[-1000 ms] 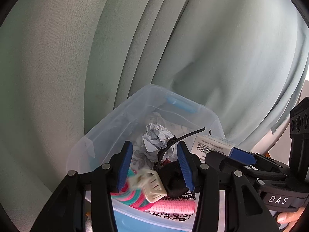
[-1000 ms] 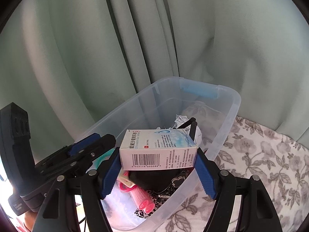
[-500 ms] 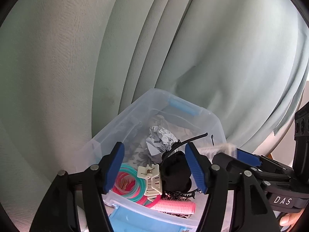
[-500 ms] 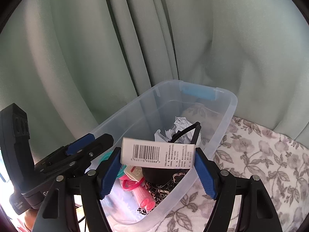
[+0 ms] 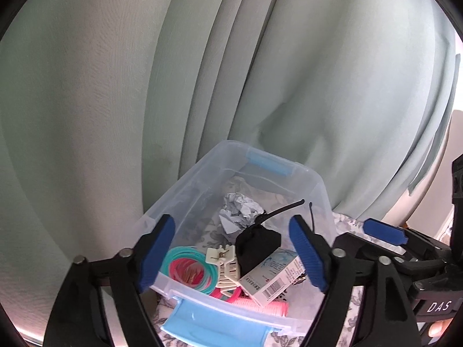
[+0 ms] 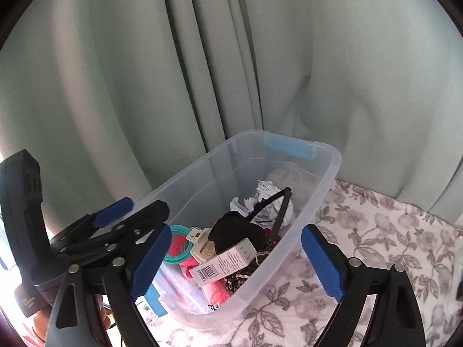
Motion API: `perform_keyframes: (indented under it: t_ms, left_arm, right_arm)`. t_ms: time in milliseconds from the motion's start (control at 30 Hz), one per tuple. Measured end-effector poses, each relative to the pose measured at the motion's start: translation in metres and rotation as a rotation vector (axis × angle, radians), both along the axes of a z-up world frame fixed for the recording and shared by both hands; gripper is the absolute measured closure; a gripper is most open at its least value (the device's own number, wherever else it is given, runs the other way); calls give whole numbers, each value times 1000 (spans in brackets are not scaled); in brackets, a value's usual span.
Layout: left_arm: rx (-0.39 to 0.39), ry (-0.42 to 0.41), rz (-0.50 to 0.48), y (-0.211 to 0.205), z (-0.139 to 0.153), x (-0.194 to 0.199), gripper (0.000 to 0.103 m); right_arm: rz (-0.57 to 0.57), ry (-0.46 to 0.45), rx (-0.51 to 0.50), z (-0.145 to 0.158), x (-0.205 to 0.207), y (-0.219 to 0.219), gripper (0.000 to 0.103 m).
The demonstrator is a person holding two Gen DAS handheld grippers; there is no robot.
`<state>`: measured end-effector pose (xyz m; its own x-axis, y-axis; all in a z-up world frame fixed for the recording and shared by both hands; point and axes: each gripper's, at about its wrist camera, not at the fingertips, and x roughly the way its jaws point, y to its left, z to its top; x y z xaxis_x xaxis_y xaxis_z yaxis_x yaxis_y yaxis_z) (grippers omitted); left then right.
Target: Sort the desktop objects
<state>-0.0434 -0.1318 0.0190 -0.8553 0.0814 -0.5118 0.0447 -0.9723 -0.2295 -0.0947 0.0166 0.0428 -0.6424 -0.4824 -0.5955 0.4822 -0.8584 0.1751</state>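
A clear plastic bin point(image 5: 318, 182) point(image 6: 332, 156) with blue handles holds crumpled paper point(image 5: 240, 211), a black pouch point(image 5: 257, 245) with a black tie, a cream hair claw point(image 5: 224, 266), teal and pink rings point(image 5: 188, 269), a pink roller point(image 5: 269, 308) and a white barcoded box point(image 5: 272, 277) point(image 6: 224, 263). The box lies tilted on the pile. My left gripper point(image 5: 231, 231) hovers above the bin's near end, its jaws opening, nothing pressed between its pads. My right gripper point(image 6: 237, 231) hovers beside it over the bin, jaws also opening, with nothing between them.
A pale green curtain point(image 6: 289, 57) hangs close behind the bin. The bin stands on a floral cloth point(image 6: 376, 231) that stretches away to the right. Each gripper shows at the edge of the other's view, close alongside. A fingertip point(image 5: 437, 329) shows bottom right.
The right gripper let go of the white box, which tipped and dropped onto the pile. The cream hair claw fell from the left gripper into the bin. Both sets of jaws widened and both grippers rose a little.
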Motion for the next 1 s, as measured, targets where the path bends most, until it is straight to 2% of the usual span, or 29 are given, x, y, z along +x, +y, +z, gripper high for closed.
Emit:
perform_keyframes:
  t_ms: [267, 467, 1000]
  left_arm:
    - [3, 2, -33, 1, 2, 4, 16]
    - [17, 10, -68, 3, 2, 6, 16]
    - [-33, -26, -44, 9, 4, 13, 16]
  right_arm:
    - [-11, 0, 1, 5, 14, 7, 8]
    - [-33, -4, 7, 6, 19, 11, 0]
    - [-39, -23, 15, 2, 29, 15, 0]
